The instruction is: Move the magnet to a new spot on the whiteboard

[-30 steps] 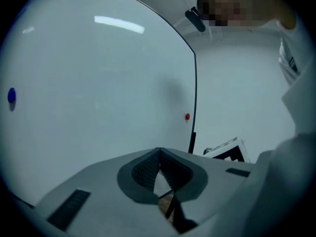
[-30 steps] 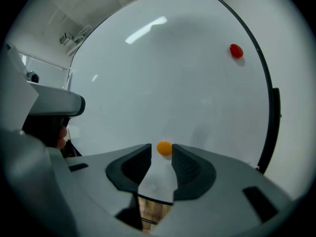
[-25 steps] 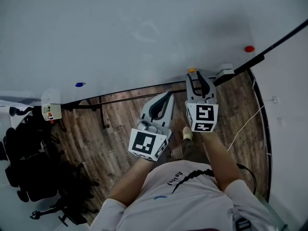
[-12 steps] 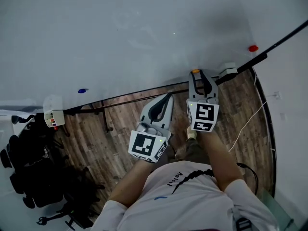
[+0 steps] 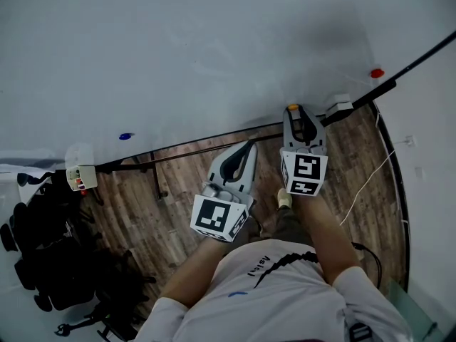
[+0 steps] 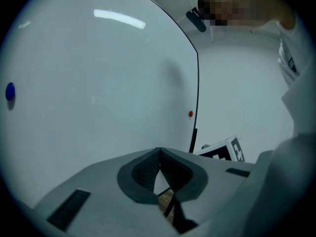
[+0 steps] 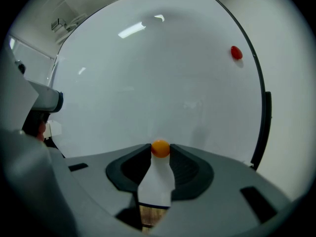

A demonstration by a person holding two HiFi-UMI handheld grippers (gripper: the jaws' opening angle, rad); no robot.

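The right tongs were clamped on the orange magnet, which sat pinched between their very tips. In the right gripper view the magnet showed as a small round bead held at the front of the two dark pads, with the whiteboard filling the space beyond it. In the head view it lay at the bottom of the whiteboard, right of centre. Whether it was touching the board or just clear of it could not be told.

The left tongs hung lower and to the left, near the person's body. Their jaws were together with nothing between them, which the left gripper view confirmed. They took no part in the grasp.

Two other magnets sat on the board. A red magnet was near the right edge and a blue magnet well off to the left, both well apart from the held one.

The step in hand appeared to be the carry: the magnet was gripped and not yet placed. The next move would call for bringing it to a bare patch of board away from the red and blue magnets. It would then need setting flat against the surface before the right tongs opened.
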